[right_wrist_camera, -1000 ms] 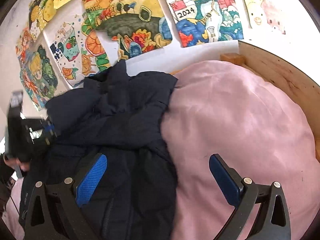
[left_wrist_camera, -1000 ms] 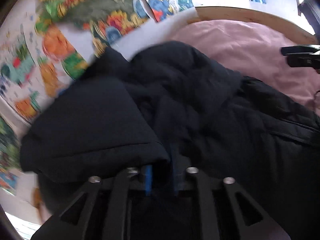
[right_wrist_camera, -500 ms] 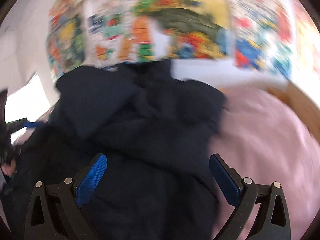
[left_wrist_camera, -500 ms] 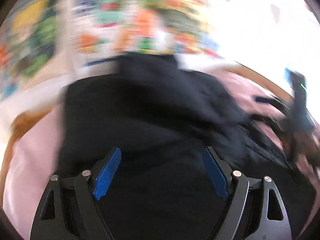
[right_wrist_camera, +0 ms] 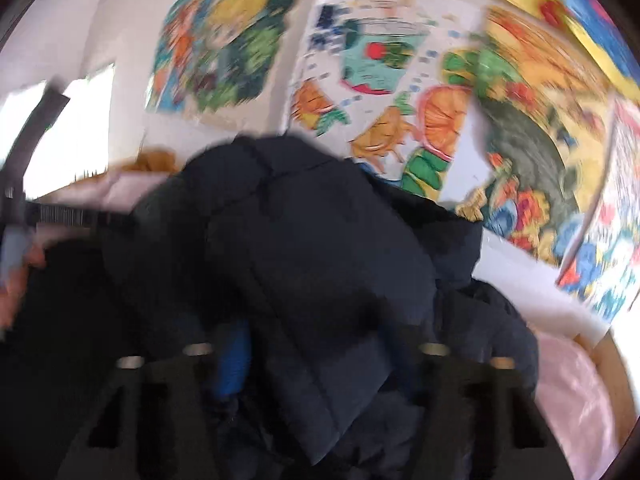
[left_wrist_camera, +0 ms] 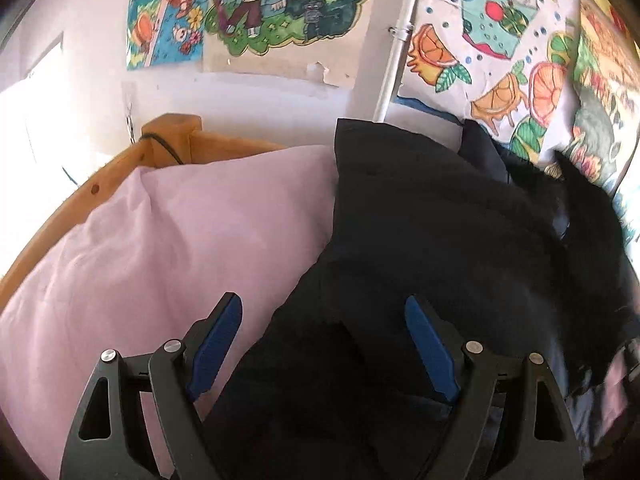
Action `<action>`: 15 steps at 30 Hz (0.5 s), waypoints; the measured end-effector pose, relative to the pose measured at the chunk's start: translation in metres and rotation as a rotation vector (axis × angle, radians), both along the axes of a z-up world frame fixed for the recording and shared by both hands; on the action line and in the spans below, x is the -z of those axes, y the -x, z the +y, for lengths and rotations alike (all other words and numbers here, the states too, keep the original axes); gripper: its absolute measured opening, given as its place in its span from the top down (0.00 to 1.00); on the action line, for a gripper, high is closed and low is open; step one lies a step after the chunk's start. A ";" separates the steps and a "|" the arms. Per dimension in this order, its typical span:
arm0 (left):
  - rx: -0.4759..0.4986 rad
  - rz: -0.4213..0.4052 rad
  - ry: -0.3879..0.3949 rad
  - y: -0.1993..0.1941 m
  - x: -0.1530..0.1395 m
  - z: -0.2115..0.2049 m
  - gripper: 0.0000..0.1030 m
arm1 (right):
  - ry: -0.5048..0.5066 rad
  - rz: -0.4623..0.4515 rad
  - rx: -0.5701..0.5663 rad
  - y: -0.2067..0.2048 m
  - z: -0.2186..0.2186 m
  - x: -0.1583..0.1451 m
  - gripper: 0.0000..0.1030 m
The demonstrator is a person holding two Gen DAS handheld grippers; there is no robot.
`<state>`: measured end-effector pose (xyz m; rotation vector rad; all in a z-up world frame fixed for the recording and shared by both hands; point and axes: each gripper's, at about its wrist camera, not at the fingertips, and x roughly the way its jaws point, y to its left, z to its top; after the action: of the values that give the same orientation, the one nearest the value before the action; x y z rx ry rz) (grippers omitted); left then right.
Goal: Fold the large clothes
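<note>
A dark navy padded jacket (left_wrist_camera: 432, 232) lies on a pink bed cover (left_wrist_camera: 160, 232), its top against the wall. My left gripper (left_wrist_camera: 320, 320) is open and empty, its blue pads (left_wrist_camera: 428, 348) spread over the jacket's left edge. In the blurred right wrist view the jacket (right_wrist_camera: 312, 248) fills the middle and bulges up between the fingers of my right gripper (right_wrist_camera: 320, 344). One blue pad (right_wrist_camera: 234, 364) shows at the left; the other is hidden by fabric. The jaws look spread wide. The left tool (right_wrist_camera: 28, 184) shows at the far left.
A wooden bed frame (left_wrist_camera: 120, 160) curves around the left side and a corner of it (right_wrist_camera: 624, 364) shows at the right. Colourful drawings (left_wrist_camera: 500, 40) cover the wall behind the bed. A white pipe (left_wrist_camera: 394, 64) runs down the wall.
My left gripper let go of the jacket, opened and swung left to the jacket's edge. My right gripper moved left from the pink cover onto the jacket.
</note>
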<state>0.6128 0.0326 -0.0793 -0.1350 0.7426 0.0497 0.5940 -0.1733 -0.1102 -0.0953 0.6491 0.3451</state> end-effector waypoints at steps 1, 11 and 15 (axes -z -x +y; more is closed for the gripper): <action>0.000 0.001 -0.019 -0.001 0.000 -0.004 0.23 | -0.041 -0.010 0.033 0.002 -0.013 -0.004 0.75; 0.011 0.004 -0.033 0.011 0.009 0.000 0.23 | -0.367 0.286 0.359 0.026 -0.170 0.026 0.41; 0.080 -0.046 -0.035 0.015 0.005 -0.008 0.23 | -0.506 0.370 0.401 0.027 -0.208 0.047 0.37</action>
<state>0.5978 0.0247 -0.0843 -0.0723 0.6997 -0.0162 0.5671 -0.3817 -0.1568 0.5882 0.9072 0.1289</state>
